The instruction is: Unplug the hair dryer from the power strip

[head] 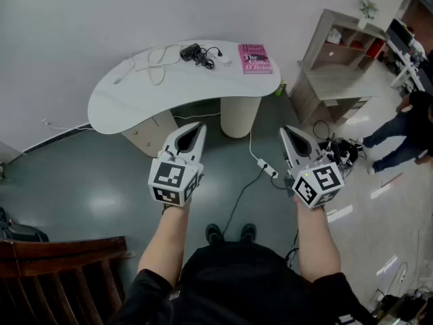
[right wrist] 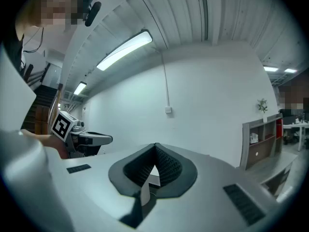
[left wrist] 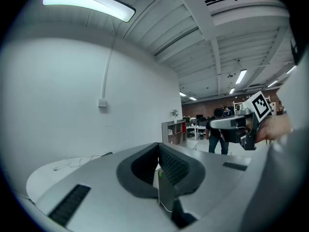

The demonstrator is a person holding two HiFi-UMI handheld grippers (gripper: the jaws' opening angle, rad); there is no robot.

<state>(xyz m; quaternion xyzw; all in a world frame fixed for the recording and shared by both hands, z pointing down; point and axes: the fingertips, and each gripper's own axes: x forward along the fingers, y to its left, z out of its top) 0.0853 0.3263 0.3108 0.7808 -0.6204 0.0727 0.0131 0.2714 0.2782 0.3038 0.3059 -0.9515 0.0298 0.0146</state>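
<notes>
Above a grey floor (head: 81,181) stands a white curved table (head: 135,100). We hold the left gripper (head: 197,130) and the right gripper (head: 287,134) before it, each with its jaws pressed together on nothing. The black hair dryer (head: 191,51) lies on the tabletop, and the power strip (head: 266,168) on the floor.

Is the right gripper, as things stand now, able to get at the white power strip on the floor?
Probably yes, though not from here: the right gripper is held high above the white power strip, jaws together. Nothing lies between them.
</notes>
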